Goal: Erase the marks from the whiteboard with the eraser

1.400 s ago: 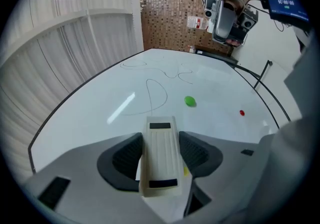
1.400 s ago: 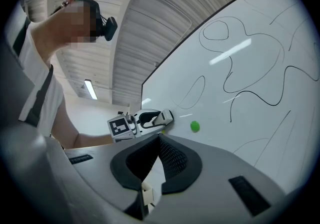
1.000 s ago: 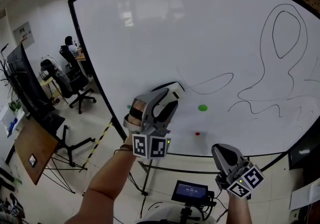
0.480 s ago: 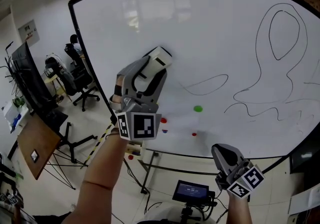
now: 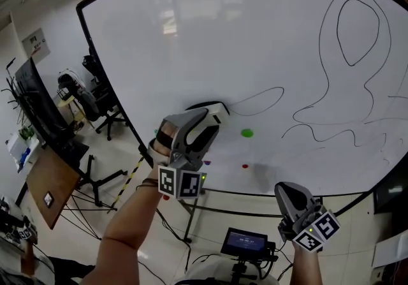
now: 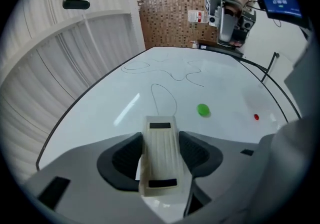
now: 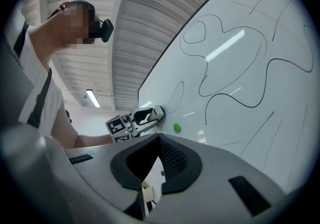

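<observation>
A large whiteboard (image 5: 210, 35) fills the head view, with black looping marks (image 5: 328, 80) across its right half and a flat leaf-shaped loop (image 5: 258, 102) near the middle. My left gripper (image 5: 205, 118) is shut on a white eraser (image 5: 215, 110), whose far end rests on the board just left of that loop. In the left gripper view the eraser (image 6: 161, 155) lies clamped between both pads (image 6: 127, 155), and the loop (image 6: 165, 98) is straight ahead. My right gripper (image 5: 291, 196) hangs low, below the board's bottom edge, its jaws (image 7: 159, 140) shut on nothing.
A green magnet (image 5: 247, 132) and a red magnet (image 5: 245, 166) stick to the board right of the eraser. Office chairs (image 5: 95, 108) and a wooden panel (image 5: 46, 191) stand at left. A small screen on a stand (image 5: 245, 240) sits below me.
The left gripper swept the eraser up the board half a second ago, then came back down to beside the loop. The right gripper has stayed put.
</observation>
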`<state>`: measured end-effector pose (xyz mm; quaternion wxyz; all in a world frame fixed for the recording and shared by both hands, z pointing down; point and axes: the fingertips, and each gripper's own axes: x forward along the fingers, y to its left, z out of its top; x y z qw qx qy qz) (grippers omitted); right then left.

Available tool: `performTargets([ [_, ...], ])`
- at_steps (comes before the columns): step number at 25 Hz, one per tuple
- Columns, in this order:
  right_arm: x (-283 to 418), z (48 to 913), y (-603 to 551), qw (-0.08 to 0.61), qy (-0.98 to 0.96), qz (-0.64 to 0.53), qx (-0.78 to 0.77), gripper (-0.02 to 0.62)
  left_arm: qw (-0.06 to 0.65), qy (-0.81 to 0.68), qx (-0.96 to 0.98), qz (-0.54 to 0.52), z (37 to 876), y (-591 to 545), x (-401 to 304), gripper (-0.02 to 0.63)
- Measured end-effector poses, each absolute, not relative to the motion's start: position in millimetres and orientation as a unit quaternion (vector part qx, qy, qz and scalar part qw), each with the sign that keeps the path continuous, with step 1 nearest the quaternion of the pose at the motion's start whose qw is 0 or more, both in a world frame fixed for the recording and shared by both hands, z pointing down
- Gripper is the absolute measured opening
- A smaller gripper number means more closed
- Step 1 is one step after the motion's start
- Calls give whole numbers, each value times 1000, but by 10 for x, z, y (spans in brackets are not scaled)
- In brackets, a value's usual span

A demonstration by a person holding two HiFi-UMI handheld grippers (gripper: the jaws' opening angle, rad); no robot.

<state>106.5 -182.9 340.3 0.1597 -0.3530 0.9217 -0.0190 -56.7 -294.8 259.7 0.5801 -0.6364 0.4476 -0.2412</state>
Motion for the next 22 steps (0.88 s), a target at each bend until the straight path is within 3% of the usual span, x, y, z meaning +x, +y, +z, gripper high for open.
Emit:
performTargets([
  [7,1262,3421,-1846,161,915,-22,-370,15,537,504,-637,-228,2672,-2982,-896,275],
  [22,1587,3445,-1894,169,911,-22,-376,15,504,499,-692,-135,2294,-2917,24,276],
])
